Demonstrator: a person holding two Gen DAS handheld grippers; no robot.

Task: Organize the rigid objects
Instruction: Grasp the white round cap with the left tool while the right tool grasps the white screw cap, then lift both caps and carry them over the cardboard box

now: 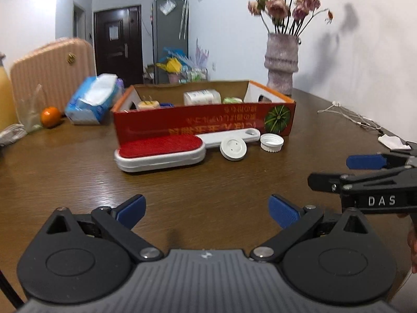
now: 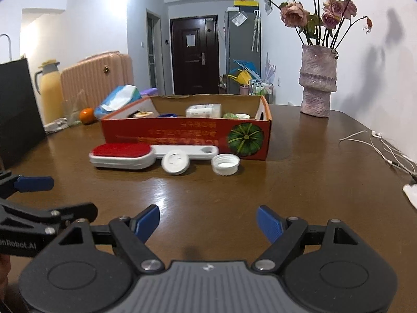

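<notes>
A red cardboard box holding several small items stands mid-table. In front of it lie a white lint brush with a red pad, a round white lid and a ribbed white bottle cap. My left gripper hovers open over bare table, well short of these. My right gripper is also open and empty, at a similar distance. Each gripper shows at the edge of the other's view.
A pink vase of dried roses stands at the back right. White earphone cables trail along the right edge. At the left are a tissue pack, an orange, a yellow flask and a black bag.
</notes>
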